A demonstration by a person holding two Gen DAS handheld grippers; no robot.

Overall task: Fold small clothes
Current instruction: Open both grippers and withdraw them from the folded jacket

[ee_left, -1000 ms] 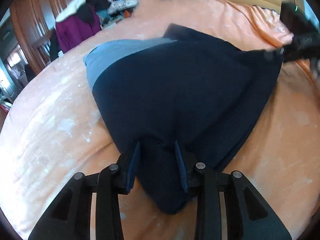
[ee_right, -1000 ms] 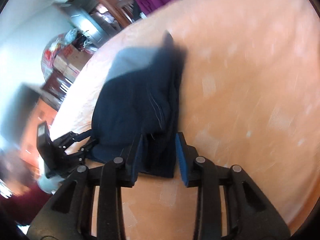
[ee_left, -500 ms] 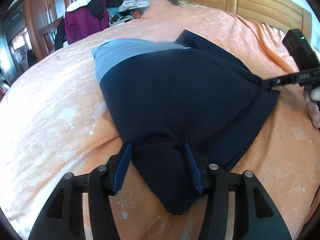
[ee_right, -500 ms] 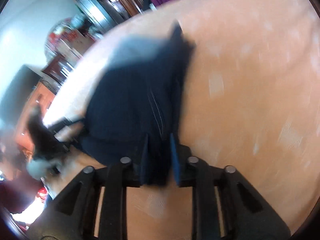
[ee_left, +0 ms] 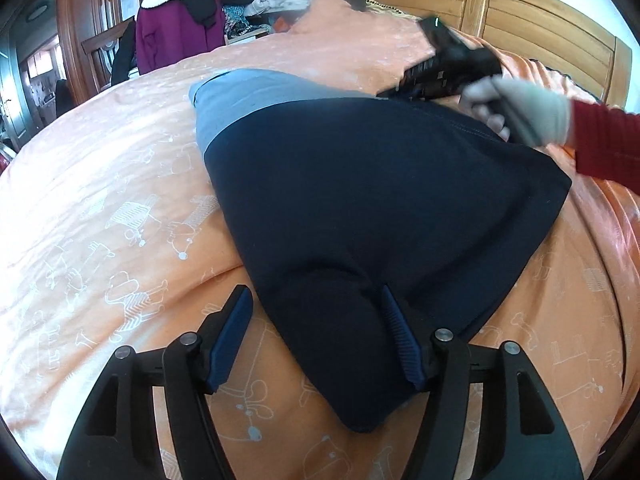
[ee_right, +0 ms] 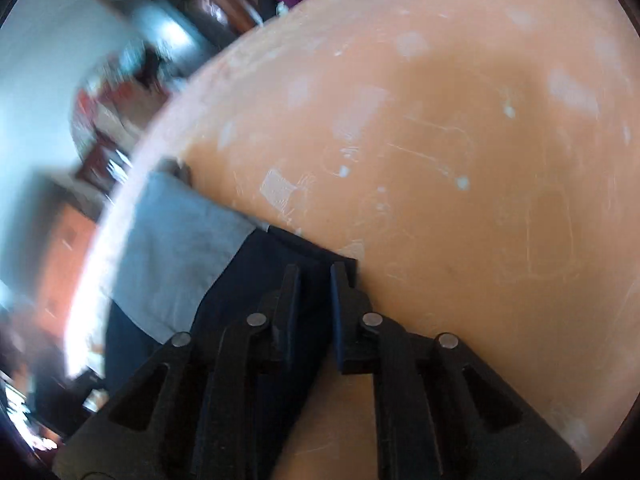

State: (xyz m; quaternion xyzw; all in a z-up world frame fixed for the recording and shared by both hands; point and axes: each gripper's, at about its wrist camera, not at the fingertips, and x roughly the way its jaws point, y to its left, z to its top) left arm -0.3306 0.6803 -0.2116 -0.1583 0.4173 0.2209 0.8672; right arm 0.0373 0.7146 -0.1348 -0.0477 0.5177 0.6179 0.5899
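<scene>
Left wrist view is showing a navy garment [ee_left: 360, 216] with a light blue band [ee_left: 256, 100] lying flat on an orange bedspread [ee_left: 100, 200] printed with white line drawings. The left gripper [ee_left: 316, 320] is sitting low at the near end of the garment with its blue-padded fingers [ee_left: 230, 336] spread wide; the left pad is resting on the bedspread just beside the cloth, and the right pad is touching the cloth's edge, so nothing is being pinched. At the far right corner of the garment, a hand [ee_left: 520, 112] in a pale glove with a red sleeve [ee_left: 608, 148] is holding the right gripper [ee_left: 448, 68], which is blurred there. In the right wrist view, the right gripper [ee_right: 316, 276] is clamping a dark fold of the navy garment [ee_right: 280, 248] between its nearly closed fingers, with the light blue band [ee_right: 180, 248] lying to its left. A wooden headboard [ee_left: 520, 12] and a pile of clothes [ee_left: 240, 4] are standing beyond the bed.
</scene>
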